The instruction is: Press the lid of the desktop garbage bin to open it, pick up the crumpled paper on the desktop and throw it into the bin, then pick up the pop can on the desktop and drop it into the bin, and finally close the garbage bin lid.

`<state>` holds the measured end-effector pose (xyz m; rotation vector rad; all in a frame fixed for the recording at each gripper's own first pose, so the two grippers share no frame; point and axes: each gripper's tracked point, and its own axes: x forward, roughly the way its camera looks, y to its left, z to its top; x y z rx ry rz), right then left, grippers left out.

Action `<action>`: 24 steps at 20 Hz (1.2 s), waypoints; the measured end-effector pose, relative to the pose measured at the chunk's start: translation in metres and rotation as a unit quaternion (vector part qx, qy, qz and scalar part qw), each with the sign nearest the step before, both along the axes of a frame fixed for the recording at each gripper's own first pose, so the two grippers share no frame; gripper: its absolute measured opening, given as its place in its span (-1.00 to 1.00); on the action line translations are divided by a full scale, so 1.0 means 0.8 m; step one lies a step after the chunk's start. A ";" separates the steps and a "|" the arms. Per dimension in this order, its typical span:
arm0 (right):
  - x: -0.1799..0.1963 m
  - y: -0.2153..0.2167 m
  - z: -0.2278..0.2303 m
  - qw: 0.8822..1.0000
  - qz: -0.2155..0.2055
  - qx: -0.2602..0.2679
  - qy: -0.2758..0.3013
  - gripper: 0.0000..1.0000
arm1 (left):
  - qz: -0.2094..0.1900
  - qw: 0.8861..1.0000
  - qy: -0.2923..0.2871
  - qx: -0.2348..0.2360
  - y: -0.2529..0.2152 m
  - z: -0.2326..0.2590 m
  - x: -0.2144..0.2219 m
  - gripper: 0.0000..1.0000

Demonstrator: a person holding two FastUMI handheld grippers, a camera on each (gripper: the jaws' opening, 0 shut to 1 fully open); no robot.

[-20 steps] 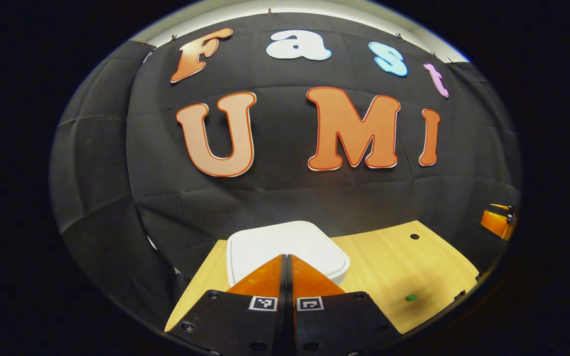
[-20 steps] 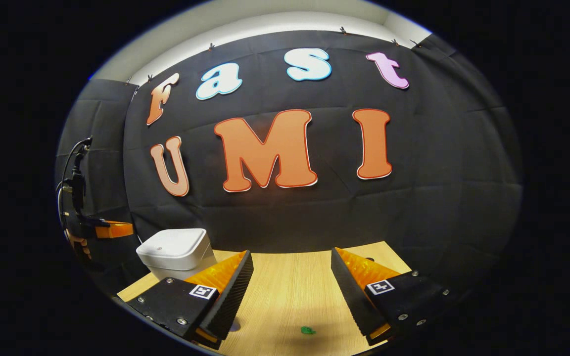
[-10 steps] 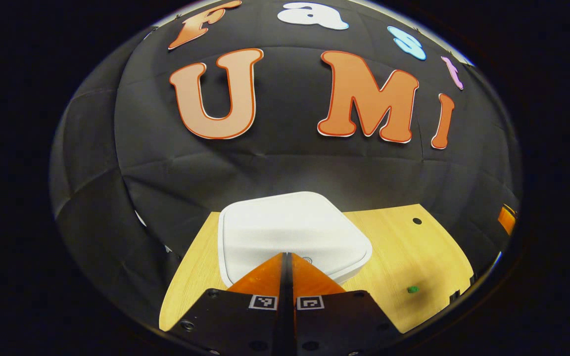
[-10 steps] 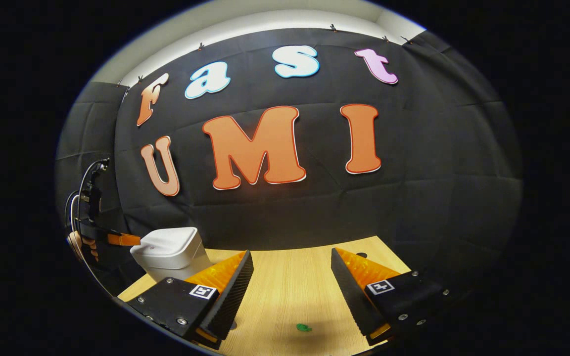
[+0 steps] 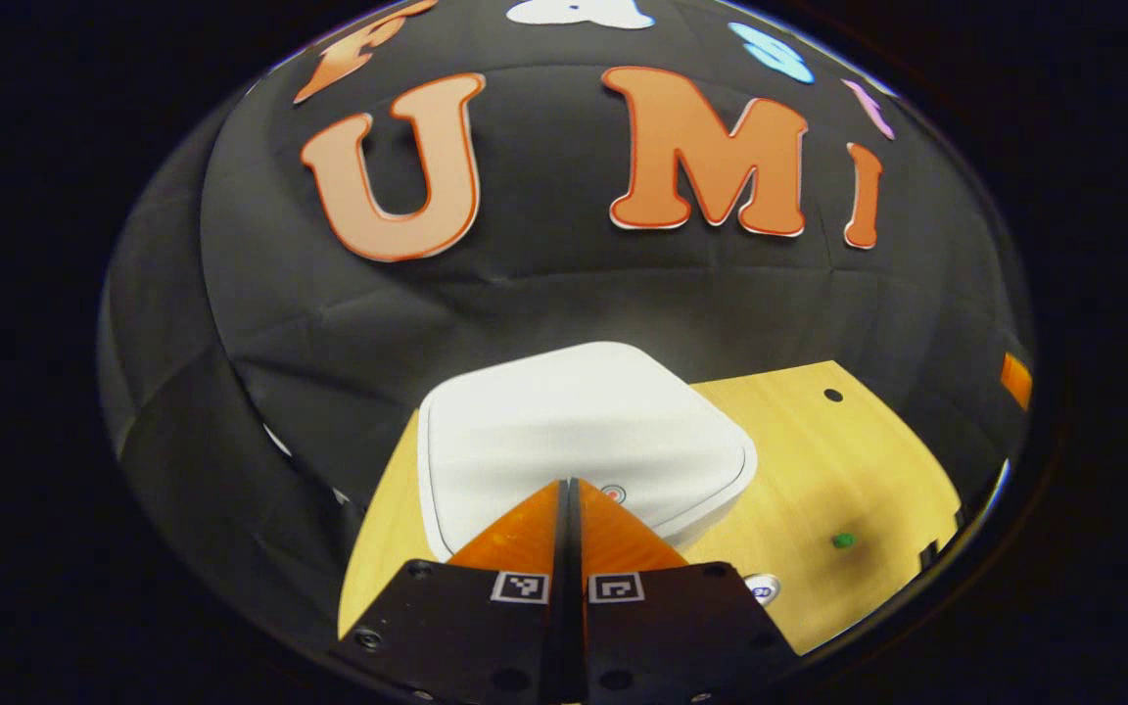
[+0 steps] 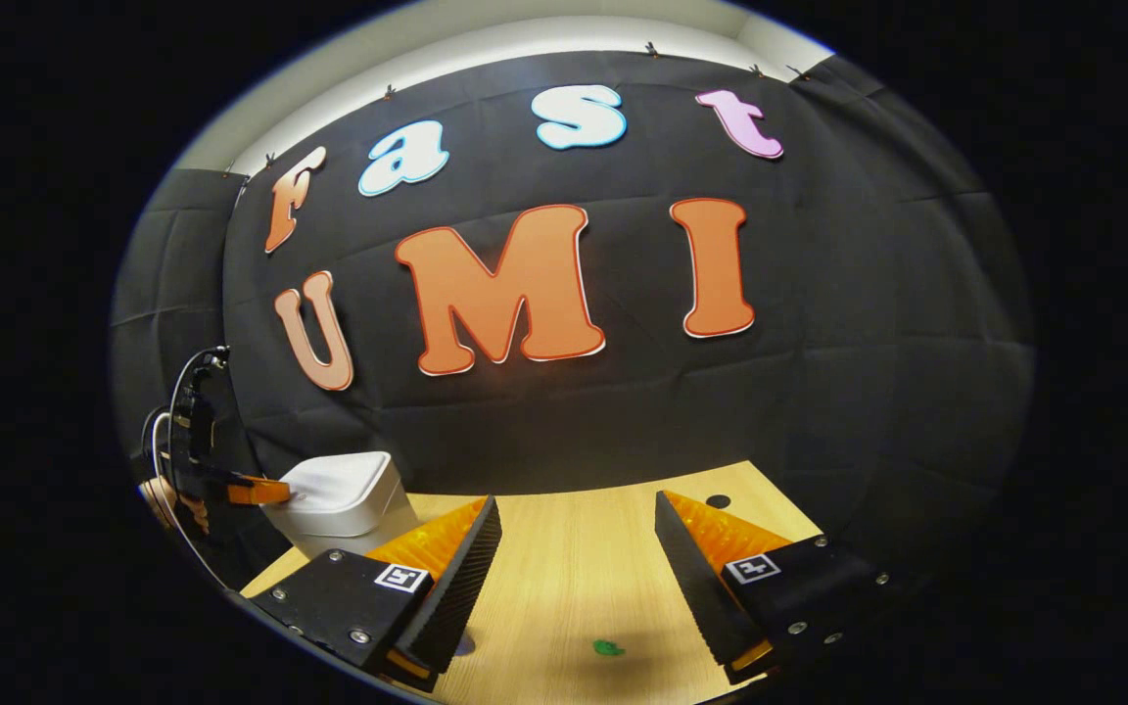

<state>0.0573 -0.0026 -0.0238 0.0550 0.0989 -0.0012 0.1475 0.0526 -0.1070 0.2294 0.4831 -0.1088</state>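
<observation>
In the right gripper view, the right gripper (image 6: 574,558) is hovering over the wooden surface (image 6: 574,578) with its two fingers (image 6: 456,548) standing wide apart and nothing lying between them. A small green speck (image 6: 607,647) is sitting on the surface below the gap, nearer the camera, and a dark round hole (image 6: 718,501) is showing in the surface toward the far edge. At the far left, the white garbage bin (image 6: 349,499) is standing with its lid (image 6: 334,483) down. The left gripper (image 6: 265,492) is reaching in from the left, its tip lying at the near left edge of the lid. A hand (image 6: 172,499) is holding that gripper, and a cable (image 6: 177,392) is looping above it.
</observation>
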 end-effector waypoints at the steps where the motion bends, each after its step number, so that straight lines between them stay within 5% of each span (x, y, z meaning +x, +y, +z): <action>1: -0.001 0.002 0.000 1.000 0.001 -0.004 0.000 0.88 | 0.004 1.000 -0.009 0.006 0.000 0.002 0.000 -0.99; 6: -0.008 -0.002 -0.005 1.000 -0.001 0.006 0.002 0.89 | 0.007 0.999 -0.017 -0.029 0.003 0.012 0.001 -0.99; 8: -0.012 -0.003 -0.001 1.000 -0.003 0.013 0.000 0.89 | 0.046 0.998 -0.032 -0.015 0.025 0.030 -0.001 -0.99; 13: -0.019 -0.007 0.007 1.000 -0.004 0.007 -0.009 0.88 | 0.014 0.985 -0.166 -0.048 -0.009 0.150 -0.029 -1.00; 19: -0.027 0.000 0.020 0.999 0.008 0.020 -0.029 0.89 | -0.004 0.975 -0.186 -0.122 -0.048 0.157 -0.096 -1.00; 24: -0.027 0.004 0.030 0.998 0.022 0.034 -0.044 0.88 | 0.010 0.976 -0.178 -0.128 -0.053 0.142 -0.118 -1.00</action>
